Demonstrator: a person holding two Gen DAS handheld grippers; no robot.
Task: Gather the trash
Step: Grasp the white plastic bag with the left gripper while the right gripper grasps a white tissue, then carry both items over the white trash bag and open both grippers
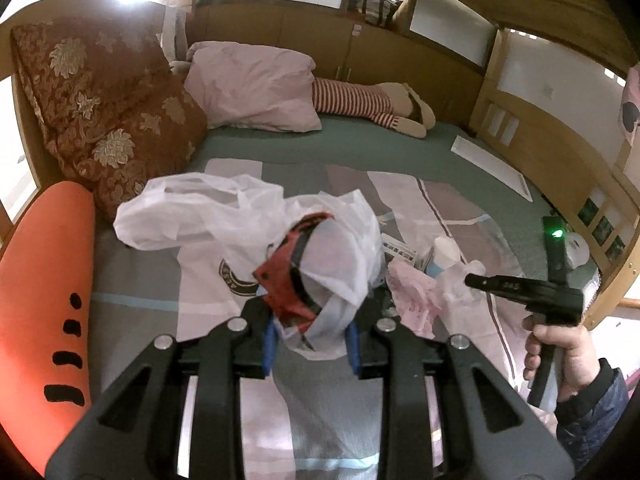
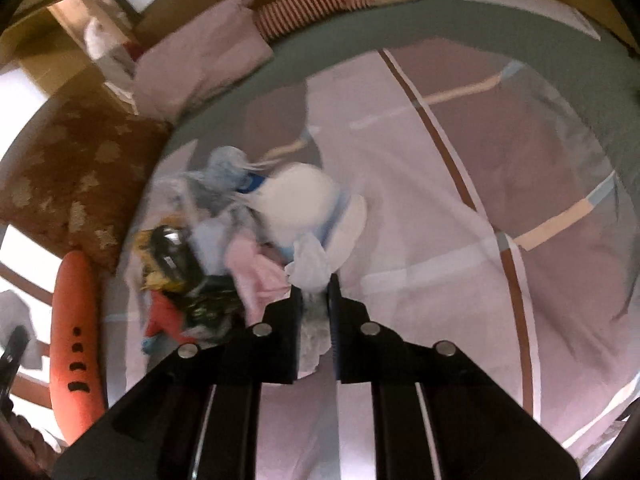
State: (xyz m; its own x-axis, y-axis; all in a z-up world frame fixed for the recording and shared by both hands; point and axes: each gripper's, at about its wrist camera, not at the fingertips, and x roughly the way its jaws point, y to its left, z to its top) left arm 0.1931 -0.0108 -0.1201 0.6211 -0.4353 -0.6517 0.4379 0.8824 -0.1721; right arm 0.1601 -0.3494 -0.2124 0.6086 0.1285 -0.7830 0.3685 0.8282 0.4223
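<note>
**Both grippers pinching trash above the patchwork bedspread**

The left gripper (image 1: 310, 350) is holding a thin white translucent plastic bag (image 1: 248, 220) up off the pink-and-grey patchwork bedspread (image 1: 404, 196), its blue-padded jaws pressed in on the bag's gathered lower part. A crumpled red-and-black wrapper (image 1: 290, 276) is sitting inside the bag's folds, just above the jaws, and the bag's loose top is billowing toward the brown floral brocade cushion (image 1: 100, 120) lying at the bedspread's left edge.

To the right of the bag, a loose heap of trash is lying on the bedspread: a crumpled pale pink plastic bag (image 1: 414, 292), a printed paper packet (image 1: 402, 252) and some white tissue-like scraps. The right gripper (image 1: 480, 282) is reaching in over this heap from the right in the left wrist view, with a bare hand (image 1: 560, 356) in a dark quilted sleeve gripping its handle.

In the blurred right wrist view, the right gripper (image 2: 314, 300) is standing with its jaws drawn close together, pinching a crumpled piece of thin white plastic (image 2: 308, 260) that is sticking up between them. Beyond it on the bedspread, the same heap is showing pink, blue, black and yellow pieces beside a rounded white object (image 2: 296, 196); the blur is hiding what that is.

An orange carrot-shaped plush (image 1: 44, 312) is lying along the bedspread's near-left edge, below the cushion, and a pale pink pillow (image 1: 256, 88) is resting at the far end
</note>
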